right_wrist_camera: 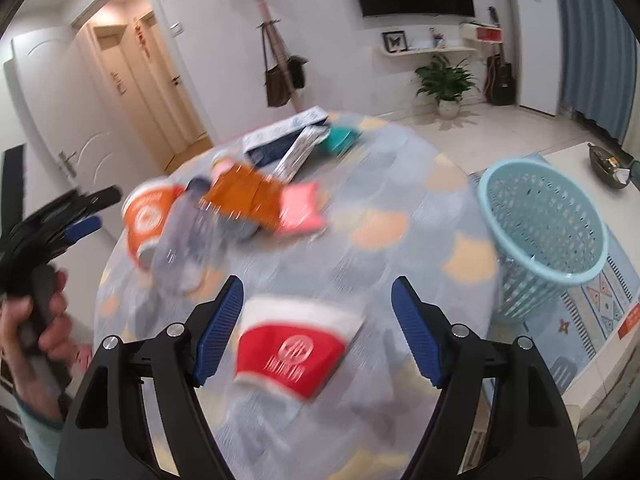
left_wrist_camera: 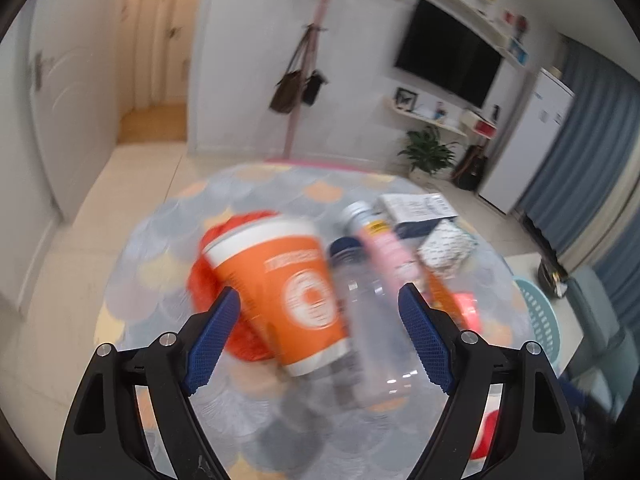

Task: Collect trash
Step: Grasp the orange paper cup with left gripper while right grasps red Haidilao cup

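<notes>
Left gripper (left_wrist_camera: 320,308) spread over orange cup (left_wrist_camera: 280,292); right gripper (right_wrist_camera: 318,300) spread over red cup (right_wrist_camera: 292,352). Basket (right_wrist_camera: 548,216) off table edge looks empty; all trash uncollected.

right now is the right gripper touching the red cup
Apart. The right wrist view shows the right gripper open, the red cup lying on the table between its fingers with tablecloth visible on both sides.

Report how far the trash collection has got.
Done: nothing clearly; the blue basket shows no obvious trash inside. In hand: nothing; the left gripper and right gripper are open. Left: orange cup, clear bottle, red cup and wrappers on the table.
</notes>
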`<state>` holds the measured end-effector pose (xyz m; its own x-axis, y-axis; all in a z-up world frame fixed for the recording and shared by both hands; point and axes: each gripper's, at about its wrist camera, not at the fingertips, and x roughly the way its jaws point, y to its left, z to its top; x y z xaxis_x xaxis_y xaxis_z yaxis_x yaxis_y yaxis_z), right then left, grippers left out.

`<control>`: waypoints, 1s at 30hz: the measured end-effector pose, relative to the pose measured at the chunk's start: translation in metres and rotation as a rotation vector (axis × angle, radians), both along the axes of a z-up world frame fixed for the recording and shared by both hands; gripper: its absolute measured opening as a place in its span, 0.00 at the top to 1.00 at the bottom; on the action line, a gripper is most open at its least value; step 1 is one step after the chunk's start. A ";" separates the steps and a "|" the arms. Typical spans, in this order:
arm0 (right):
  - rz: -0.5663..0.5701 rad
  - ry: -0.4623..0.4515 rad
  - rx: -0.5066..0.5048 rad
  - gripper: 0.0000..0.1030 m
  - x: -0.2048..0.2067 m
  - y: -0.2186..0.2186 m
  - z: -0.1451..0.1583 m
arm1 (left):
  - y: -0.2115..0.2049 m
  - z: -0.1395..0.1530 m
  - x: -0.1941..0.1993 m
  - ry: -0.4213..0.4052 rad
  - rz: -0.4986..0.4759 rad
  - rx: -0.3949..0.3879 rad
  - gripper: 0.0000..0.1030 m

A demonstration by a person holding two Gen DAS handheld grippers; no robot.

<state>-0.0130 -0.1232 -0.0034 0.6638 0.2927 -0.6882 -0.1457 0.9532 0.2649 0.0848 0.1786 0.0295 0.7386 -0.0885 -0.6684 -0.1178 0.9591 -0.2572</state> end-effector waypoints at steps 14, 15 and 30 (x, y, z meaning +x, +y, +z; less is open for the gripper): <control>0.056 0.123 -0.017 0.27 -0.013 0.032 -0.044 | 0.004 -0.064 0.031 0.115 0.002 -0.075 0.24; 0.055 0.128 -0.025 0.27 -0.010 0.036 -0.047 | 0.003 -0.066 0.032 0.116 -0.004 -0.079 0.25; 0.042 0.087 -0.099 0.32 -0.008 0.041 -0.048 | -0.005 -0.074 0.032 0.093 -0.032 -0.077 0.41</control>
